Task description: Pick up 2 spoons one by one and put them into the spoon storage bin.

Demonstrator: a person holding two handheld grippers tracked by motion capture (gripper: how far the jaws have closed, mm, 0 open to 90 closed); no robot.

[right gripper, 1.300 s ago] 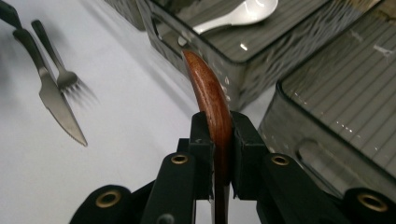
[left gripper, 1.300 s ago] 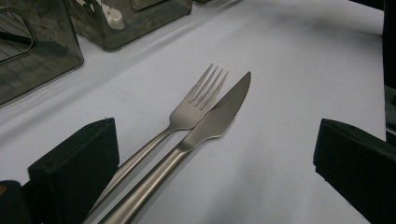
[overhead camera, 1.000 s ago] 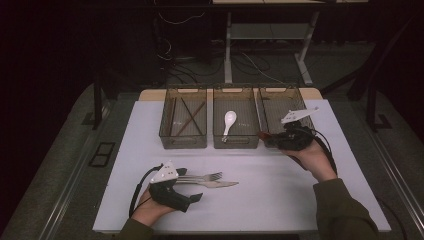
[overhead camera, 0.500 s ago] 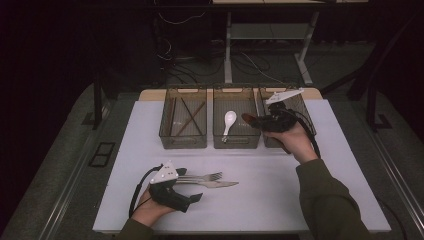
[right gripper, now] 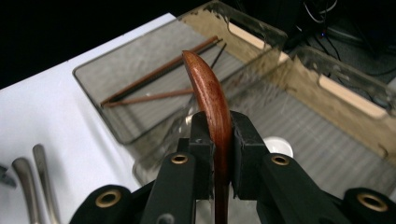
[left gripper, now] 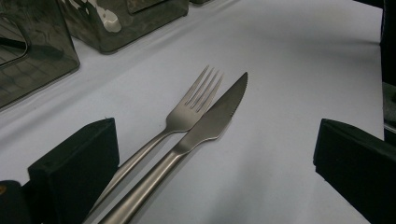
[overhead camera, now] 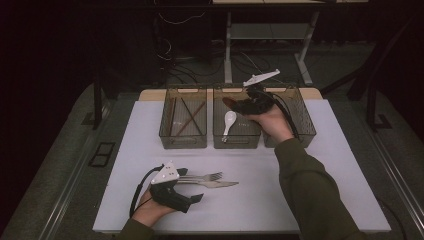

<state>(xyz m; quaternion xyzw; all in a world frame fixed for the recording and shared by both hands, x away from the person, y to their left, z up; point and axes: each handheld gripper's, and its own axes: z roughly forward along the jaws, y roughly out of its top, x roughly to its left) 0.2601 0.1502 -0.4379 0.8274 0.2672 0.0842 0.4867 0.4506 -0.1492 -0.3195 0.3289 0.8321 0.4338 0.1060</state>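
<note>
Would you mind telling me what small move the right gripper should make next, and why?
Probably lower the right gripper into the middle bin and open. Its jaws are shut on a brown wooden spoon, held above that bin, where a white spoon already lies; the left bin holds chopsticks.

You have a dark reddish-brown wooden spoon clamped edge-on between your right gripper's jaws, its smooth curved bowl rising past the pads. From above, that wooden spoon hangs over the middle bin, just above the white spoon lying inside it
</note>
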